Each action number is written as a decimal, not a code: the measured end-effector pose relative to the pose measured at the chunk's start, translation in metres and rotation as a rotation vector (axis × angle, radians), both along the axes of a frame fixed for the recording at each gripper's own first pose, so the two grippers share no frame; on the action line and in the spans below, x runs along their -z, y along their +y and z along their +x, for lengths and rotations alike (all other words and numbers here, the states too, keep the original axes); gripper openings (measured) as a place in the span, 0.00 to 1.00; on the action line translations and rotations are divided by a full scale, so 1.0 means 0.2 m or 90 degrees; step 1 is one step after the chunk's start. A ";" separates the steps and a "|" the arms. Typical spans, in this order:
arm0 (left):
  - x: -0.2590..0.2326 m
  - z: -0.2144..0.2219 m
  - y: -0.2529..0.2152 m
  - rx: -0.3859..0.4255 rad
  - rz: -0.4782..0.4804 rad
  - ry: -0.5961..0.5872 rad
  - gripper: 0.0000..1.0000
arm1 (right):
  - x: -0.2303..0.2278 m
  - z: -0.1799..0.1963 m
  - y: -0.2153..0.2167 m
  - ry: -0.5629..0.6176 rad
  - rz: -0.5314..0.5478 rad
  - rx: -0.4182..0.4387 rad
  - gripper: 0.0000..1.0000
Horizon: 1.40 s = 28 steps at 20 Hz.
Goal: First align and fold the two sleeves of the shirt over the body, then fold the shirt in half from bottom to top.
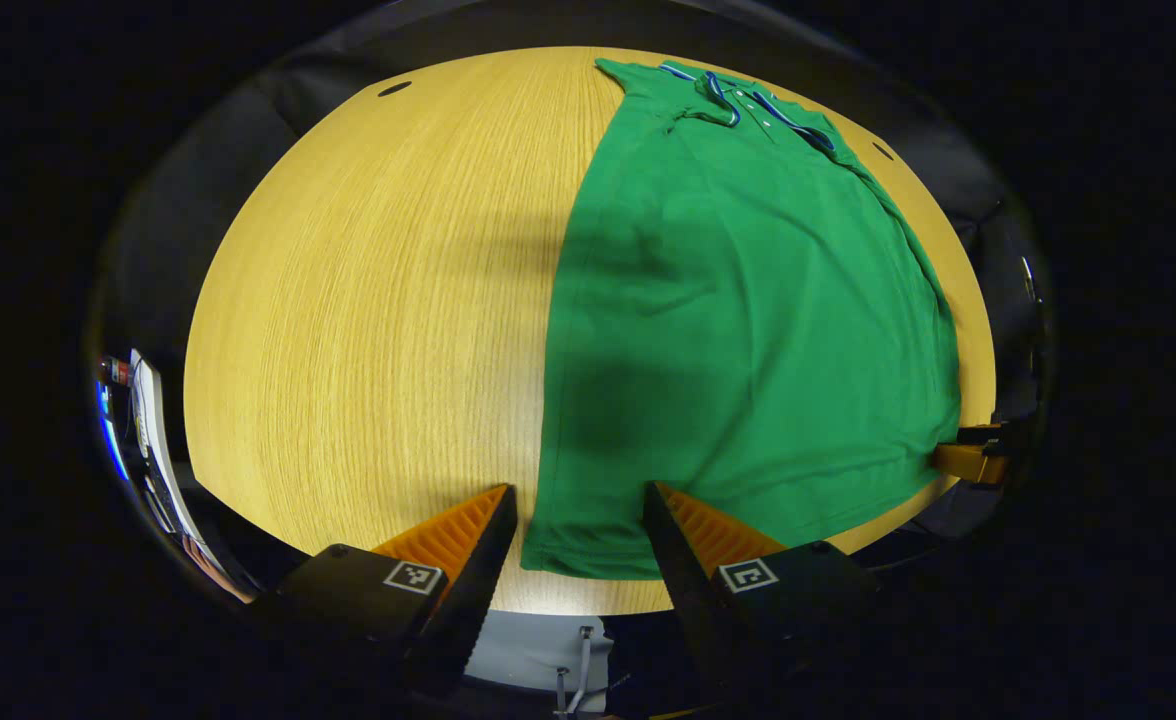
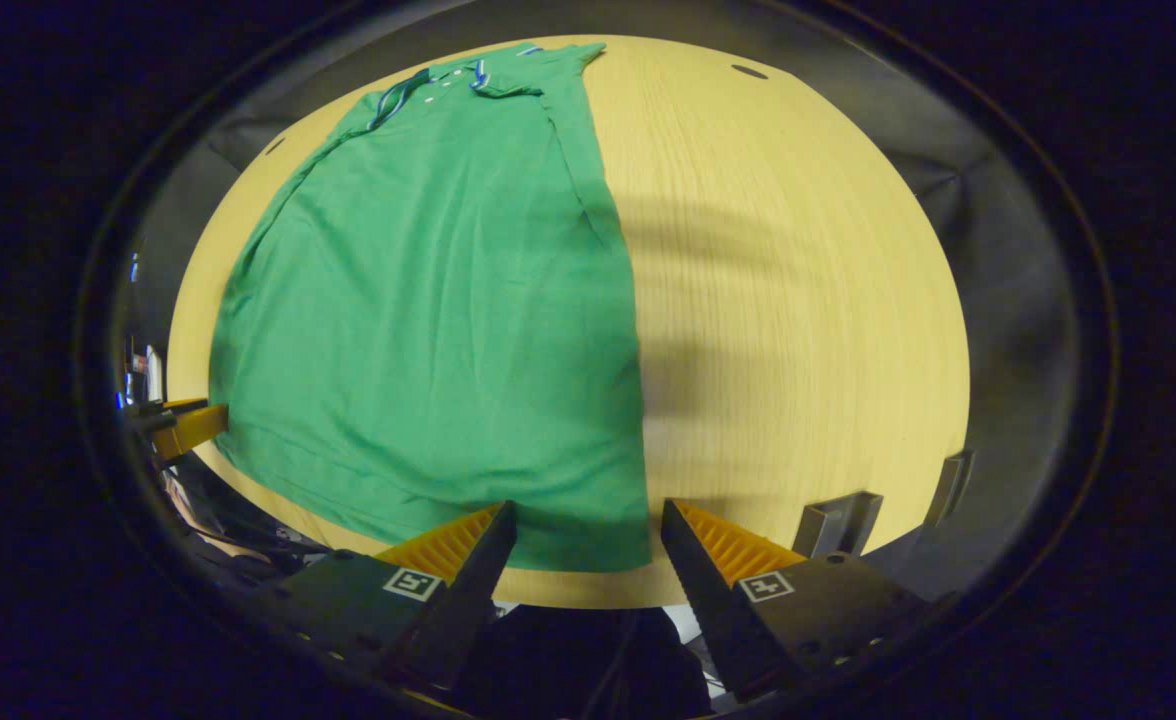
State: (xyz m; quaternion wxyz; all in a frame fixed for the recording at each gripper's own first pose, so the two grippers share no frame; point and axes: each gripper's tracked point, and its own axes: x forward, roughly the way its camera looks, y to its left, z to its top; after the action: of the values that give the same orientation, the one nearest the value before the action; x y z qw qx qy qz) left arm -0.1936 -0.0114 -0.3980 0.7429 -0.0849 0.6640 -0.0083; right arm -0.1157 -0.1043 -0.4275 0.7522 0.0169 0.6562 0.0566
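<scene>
A green polo shirt (image 1: 748,330) lies flat on the wooden table (image 1: 368,300), collar at the far edge, both sleeves folded in over the body. My left gripper (image 1: 580,500) is open just above the hem's left corner, a finger on either side of it. In the right gripper view the same shirt (image 2: 438,330) stretches away from me, and my right gripper (image 2: 588,520) is open over the hem's right corner. The right gripper (image 1: 970,455) also peeks in at the right edge of the left gripper view, and the left gripper (image 2: 188,425) at the left edge of the right one.
Bare wood spreads left of the shirt in the left gripper view and right of the shirt on the table (image 2: 798,300) in the right gripper view. A grey bracket (image 2: 836,522) sits at the near table edge. Cluttered equipment (image 1: 143,430) stands beyond the table's left side.
</scene>
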 end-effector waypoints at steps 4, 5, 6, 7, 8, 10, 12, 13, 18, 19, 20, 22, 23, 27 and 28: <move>-0.01 -0.02 -0.04 0.013 -0.013 0.038 0.63 | 0.00 0.02 0.04 0.019 -0.001 -0.022 0.56; -0.01 -0.02 -0.06 0.023 -0.018 0.042 0.58 | 0.00 0.02 0.04 0.025 0.001 -0.027 0.53; -0.01 -0.01 -0.08 0.024 -0.025 0.041 0.43 | 0.00 0.04 0.05 0.026 0.007 -0.024 0.50; -0.02 -0.01 -0.09 0.025 -0.030 0.039 0.34 | 0.00 0.04 0.06 0.032 0.017 -0.016 0.31; -0.02 0.00 -0.11 0.026 -0.039 0.035 0.20 | 0.00 0.04 0.07 0.038 0.033 -0.007 0.23; -0.02 0.01 -0.12 0.033 -0.047 0.024 0.05 | 0.00 0.04 0.07 0.048 0.049 -0.015 0.03; -0.02 0.01 -0.12 0.031 -0.054 0.016 0.03 | -0.01 0.04 0.07 0.049 0.070 -0.010 0.00; -0.02 0.01 -0.13 0.029 -0.055 0.013 0.03 | -0.01 0.05 0.08 0.045 0.086 -0.002 0.00; -0.16 0.07 -0.15 0.026 -0.064 -0.042 0.03 | -0.16 0.08 0.05 0.006 0.129 0.025 0.00; -0.21 0.10 -0.16 0.022 -0.068 -0.055 0.03 | -0.22 0.11 0.05 -0.003 0.138 0.028 0.00; -0.26 0.14 -0.16 0.017 -0.070 -0.072 0.03 | -0.28 0.13 0.04 -0.015 0.145 0.028 0.00; -0.36 0.24 -0.14 0.015 -0.067 -0.109 0.03 | -0.41 0.20 0.04 -0.042 0.157 0.021 0.00; -0.42 0.29 -0.13 0.015 -0.066 -0.128 0.03 | -0.48 0.25 0.05 -0.058 0.160 0.016 0.00; -0.62 0.54 -0.07 0.016 -0.048 -0.208 0.03 | -0.75 0.49 0.08 -0.132 0.177 0.005 0.00; -0.67 0.62 -0.07 0.017 -0.046 -0.229 0.03 | -0.80 0.56 0.09 -0.148 0.175 0.002 0.00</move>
State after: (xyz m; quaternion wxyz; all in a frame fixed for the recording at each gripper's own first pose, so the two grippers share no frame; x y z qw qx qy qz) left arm -0.0703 -0.0250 -0.2647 0.8460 -0.1002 0.5205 -0.0572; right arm -0.0046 -0.0869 -0.2666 0.8136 0.1138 0.5512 0.1459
